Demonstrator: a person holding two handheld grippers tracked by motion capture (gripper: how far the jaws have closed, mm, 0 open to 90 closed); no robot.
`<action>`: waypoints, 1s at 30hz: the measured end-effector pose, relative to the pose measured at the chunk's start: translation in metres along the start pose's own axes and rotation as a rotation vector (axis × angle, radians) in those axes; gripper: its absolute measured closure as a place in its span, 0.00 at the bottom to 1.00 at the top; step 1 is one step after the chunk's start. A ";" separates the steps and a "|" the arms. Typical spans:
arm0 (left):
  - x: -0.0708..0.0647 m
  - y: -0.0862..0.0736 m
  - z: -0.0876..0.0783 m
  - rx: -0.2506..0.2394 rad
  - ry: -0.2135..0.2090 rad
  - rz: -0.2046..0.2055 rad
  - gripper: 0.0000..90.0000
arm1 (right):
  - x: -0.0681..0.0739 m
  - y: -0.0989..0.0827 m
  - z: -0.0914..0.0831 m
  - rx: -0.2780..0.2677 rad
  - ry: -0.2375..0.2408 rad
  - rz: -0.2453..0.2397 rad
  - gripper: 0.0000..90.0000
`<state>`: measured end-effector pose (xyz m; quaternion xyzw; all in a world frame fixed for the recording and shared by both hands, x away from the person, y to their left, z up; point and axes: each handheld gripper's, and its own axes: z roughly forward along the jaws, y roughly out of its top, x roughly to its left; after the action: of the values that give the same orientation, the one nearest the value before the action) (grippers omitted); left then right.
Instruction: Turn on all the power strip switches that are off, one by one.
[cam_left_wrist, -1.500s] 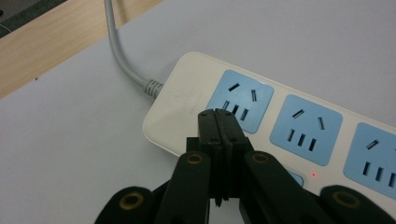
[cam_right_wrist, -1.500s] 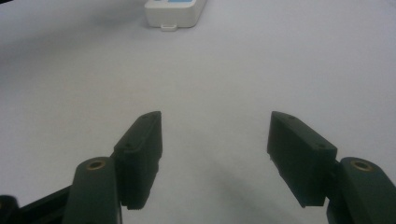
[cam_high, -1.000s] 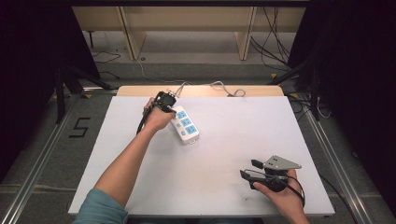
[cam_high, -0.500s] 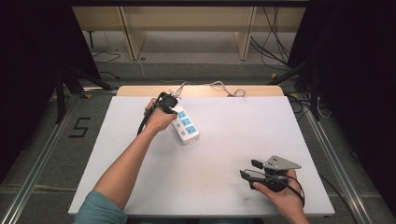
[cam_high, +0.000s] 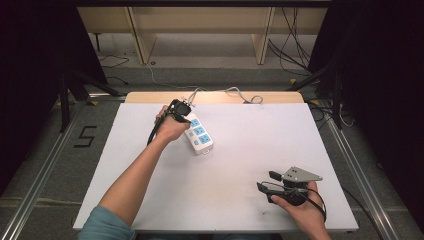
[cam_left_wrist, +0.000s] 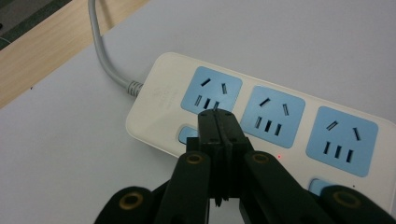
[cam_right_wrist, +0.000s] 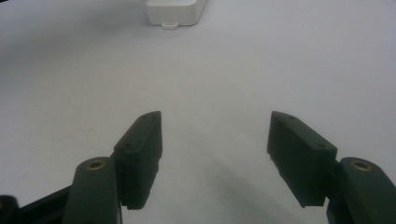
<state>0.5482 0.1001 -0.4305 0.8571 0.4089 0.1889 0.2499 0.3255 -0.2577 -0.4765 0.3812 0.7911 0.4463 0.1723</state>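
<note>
Left gripper: jaws clenched together, empty, tips over the white power strip beside a blue switch. Strip lying near the table far edge, 3 blue sockets, grey cable trailing off the back. Wide bare table between. Right gripper: jaws released, empty, near the front-right edge. Floor marking "5" at left.

High view looks forward and down over the whole table from the near side; left gripper view sits close above the power strip at far left, right gripper view low at near right, sighting the power strip's end.
</note>
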 end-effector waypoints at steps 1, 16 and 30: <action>0.000 0.000 0.000 0.004 0.000 0.005 1.00 | 0.000 0.000 0.000 0.000 0.000 0.000 0.41; -0.005 -0.004 -0.002 0.004 -0.018 -0.005 1.00 | 0.000 0.000 0.000 0.001 0.001 -0.001 0.41; -0.011 -0.004 -0.007 0.009 -0.028 0.017 1.00 | 0.000 0.000 0.000 0.001 0.001 0.000 0.41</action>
<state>0.5359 0.0955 -0.4285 0.8643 0.3988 0.1772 0.2500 0.3252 -0.2573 -0.4764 0.3810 0.7914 0.4462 0.1717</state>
